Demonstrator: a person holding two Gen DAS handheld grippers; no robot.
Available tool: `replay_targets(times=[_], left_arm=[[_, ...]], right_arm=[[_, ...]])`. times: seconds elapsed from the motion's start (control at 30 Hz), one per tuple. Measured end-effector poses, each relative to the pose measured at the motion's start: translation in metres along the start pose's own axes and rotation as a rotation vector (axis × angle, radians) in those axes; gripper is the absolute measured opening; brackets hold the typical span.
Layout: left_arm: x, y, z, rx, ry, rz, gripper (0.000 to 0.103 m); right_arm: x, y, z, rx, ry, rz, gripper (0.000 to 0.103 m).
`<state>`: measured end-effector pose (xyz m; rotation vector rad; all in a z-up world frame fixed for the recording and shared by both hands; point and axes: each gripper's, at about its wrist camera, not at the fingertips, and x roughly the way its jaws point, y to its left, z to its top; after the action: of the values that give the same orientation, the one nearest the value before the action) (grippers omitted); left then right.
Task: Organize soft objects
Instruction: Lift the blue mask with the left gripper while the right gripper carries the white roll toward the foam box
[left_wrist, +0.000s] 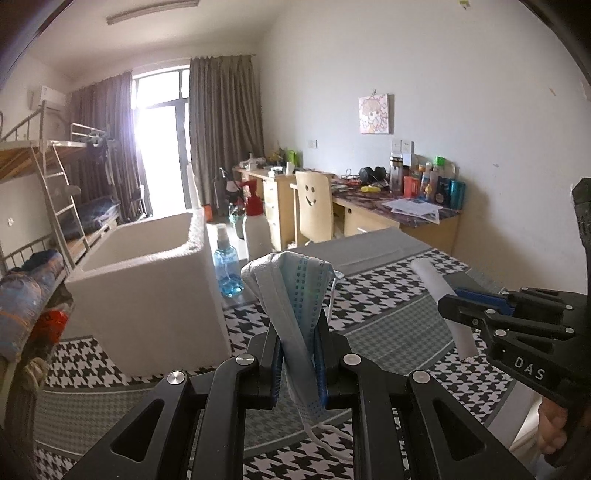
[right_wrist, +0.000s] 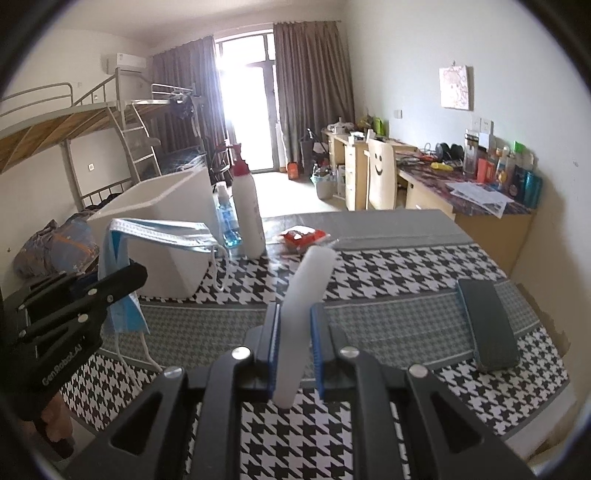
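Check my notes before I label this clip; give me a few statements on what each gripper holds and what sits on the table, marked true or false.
1. The left gripper is shut on a blue face mask. True.
2. The right gripper is empty. False: it is shut on a white foam strip.
3. The face mask lies inside the white foam box. False: it hangs from the left gripper, outside the box.
4. A dark phone lies flat on the houndstooth tablecloth. True.
5. A blue spray bottle stands beside the foam box. True.
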<state>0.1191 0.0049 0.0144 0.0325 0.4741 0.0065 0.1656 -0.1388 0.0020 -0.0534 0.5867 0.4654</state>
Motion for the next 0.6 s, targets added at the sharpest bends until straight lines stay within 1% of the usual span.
replay_targets(times=[0.3, 0.6], left_arm=[[-0.001, 0.012, 0.012, -0.012, -0.012, 0.006, 0.016], [-0.002, 0.024, 0.029, -0.014, -0.04, 0.04, 0.016]], right_arm=[[0.0, 0.007, 0.021, -0.023, -0.054, 0.024, 0.018], [-0.001, 0.011, 0.038, -0.041, -0.088, 0.033, 0.018]])
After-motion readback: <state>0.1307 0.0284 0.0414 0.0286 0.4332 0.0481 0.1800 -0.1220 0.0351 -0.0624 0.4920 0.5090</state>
